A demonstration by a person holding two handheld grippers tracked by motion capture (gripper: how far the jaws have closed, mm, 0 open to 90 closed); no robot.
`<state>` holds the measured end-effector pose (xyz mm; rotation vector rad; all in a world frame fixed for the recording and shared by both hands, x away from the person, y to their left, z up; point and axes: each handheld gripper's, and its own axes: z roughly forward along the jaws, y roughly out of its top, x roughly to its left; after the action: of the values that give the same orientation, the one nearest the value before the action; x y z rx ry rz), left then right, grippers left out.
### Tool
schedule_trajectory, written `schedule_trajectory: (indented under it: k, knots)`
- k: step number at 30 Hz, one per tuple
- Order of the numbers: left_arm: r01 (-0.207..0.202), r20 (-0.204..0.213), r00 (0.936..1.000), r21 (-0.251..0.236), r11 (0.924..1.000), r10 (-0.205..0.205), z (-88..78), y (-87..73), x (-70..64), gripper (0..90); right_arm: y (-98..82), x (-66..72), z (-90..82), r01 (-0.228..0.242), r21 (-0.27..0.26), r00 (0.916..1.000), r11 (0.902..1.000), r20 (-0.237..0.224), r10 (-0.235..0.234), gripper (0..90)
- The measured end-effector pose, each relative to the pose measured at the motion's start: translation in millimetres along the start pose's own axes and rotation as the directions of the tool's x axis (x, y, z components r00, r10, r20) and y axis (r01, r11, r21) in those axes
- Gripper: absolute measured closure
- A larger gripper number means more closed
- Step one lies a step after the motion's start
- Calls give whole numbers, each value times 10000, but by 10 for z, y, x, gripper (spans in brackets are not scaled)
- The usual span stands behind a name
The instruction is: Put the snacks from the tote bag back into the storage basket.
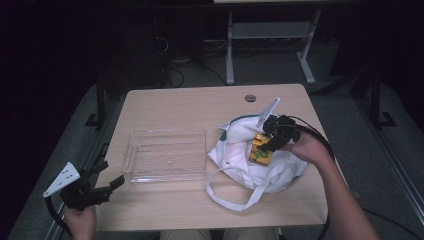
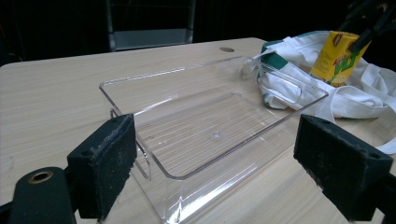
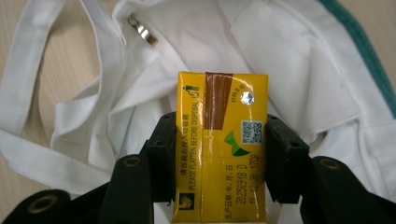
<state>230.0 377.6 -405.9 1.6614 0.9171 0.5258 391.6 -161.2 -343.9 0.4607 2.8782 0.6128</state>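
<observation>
**Yellow carton held over the white bag, clear tray empty beside it**

We cannot read most of the small print on the yellow drink carton (image 3: pixel 219 140), and its lower end is cut off at the bottom of the right gripper view. From the high view the carton is small and partly covered by the right gripper (image 1: pixel 270 142), whose jaws are clamped on the carton's two sides. It sits just above the crumpled white cloth bag (image 1: pixel 250 160), and we cannot tell whether it touches the cloth. What the bag holds is hidden in its folds.

The clear plastic tray (image 1: pixel 167 155) lies in the middle of the wooden table (image 1: pixel 190 107) with nothing in it. Its right end is just beside the bag.

The left gripper (image 1: pixel 112 185) hovers at the table's near left corner, jaws spread wide and holding nothing, pointing at the tray. The far half of the table is bare, as is the near strip, where the bag's strap (image 1: pixel 225 195) loops.
</observation>
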Motion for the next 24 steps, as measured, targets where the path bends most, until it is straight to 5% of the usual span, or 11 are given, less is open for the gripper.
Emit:
schedule_trajectory:
  k: [24]
  knots:
    - [49,-65,10000,-84,10000,-50,-24,-4,11,127,544,-38,-339,694,-606,9975,9957,-109,-702,526]
